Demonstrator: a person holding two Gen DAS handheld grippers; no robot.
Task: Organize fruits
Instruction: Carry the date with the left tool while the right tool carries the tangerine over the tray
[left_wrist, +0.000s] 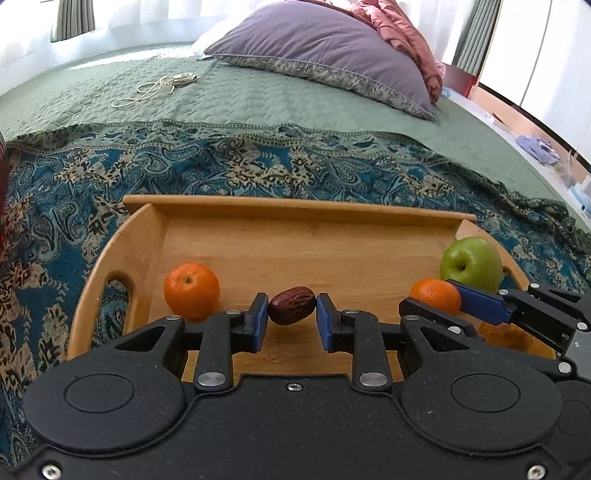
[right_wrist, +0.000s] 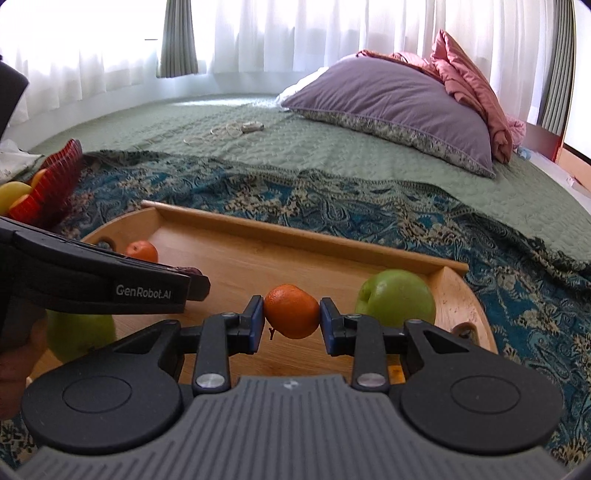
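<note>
Both grippers carry fruit above a wooden tray (left_wrist: 280, 236) set on a patterned blanket (left_wrist: 258, 162). The left gripper (left_wrist: 291, 317) is clamped on a wrinkled brown date (left_wrist: 291, 305), held at the centre of the left wrist view; the right gripper (right_wrist: 291, 314) is clamped on a small orange (right_wrist: 291, 311), held at the centre of the right wrist view. Risk: the date is pinched only at its two ends, so a slight twist could let it pivot and drop; the orange's smooth, rounded skin could roll out of the flat pads — and the two tools sit close enough in the lower right of the left view to knock each other. Already on the tray: a second orange (left_wrist: 191, 291) at left and a glossy green apple (left_wrist: 471, 263) at right. Another green apple (right_wrist: 79, 332) lies lower left in the right view, with a red basket (right_wrist: 55, 184) of fruit at the left edge.
</note>
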